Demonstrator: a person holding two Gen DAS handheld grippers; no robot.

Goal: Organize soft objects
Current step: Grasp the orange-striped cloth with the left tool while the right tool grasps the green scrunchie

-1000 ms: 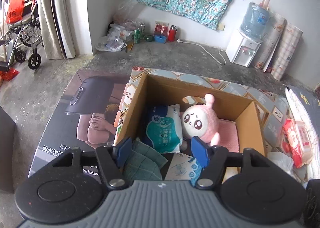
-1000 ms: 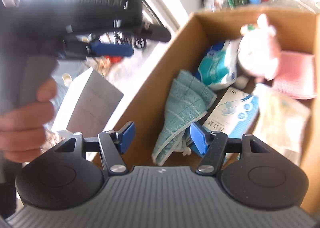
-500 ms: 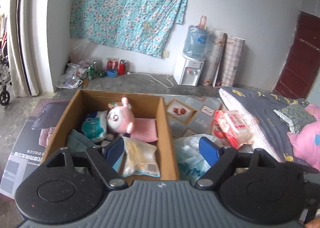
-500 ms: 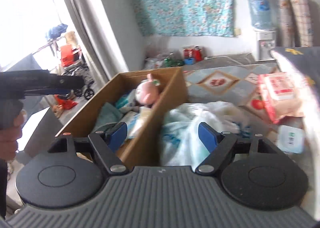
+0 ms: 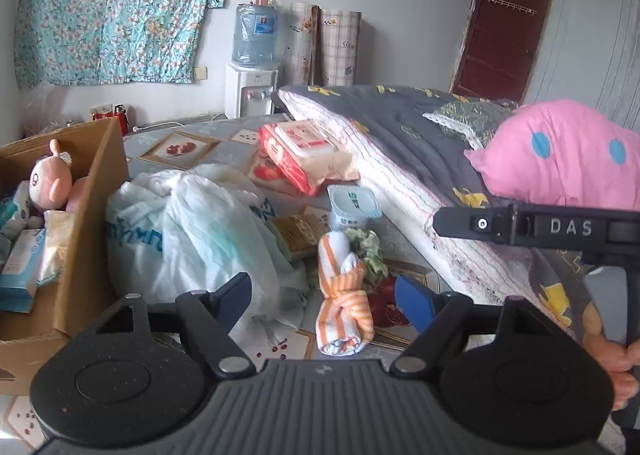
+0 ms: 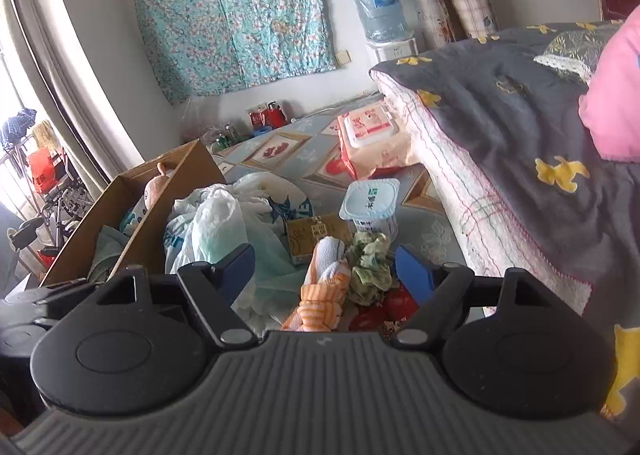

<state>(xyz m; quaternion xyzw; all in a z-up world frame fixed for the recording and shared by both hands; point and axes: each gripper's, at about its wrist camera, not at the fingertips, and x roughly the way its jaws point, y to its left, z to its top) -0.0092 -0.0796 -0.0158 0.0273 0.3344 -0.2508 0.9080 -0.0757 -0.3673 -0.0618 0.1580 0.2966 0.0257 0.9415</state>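
Both claws swung from box (image 5: 96,191) to striped towel (image 5: 344,295) (left (image 5: 324,295) closing, right (image 6: 324,267) open, empty).

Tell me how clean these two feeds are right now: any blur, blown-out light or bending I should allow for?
Left wrist view: sharp, evenly lit; the striped towel reads clearly, though fisheye bends the door near the edge. Right wrist view: also sharp at the towel, but the window at far left is washed out, and the curtain beside it bows strongly.
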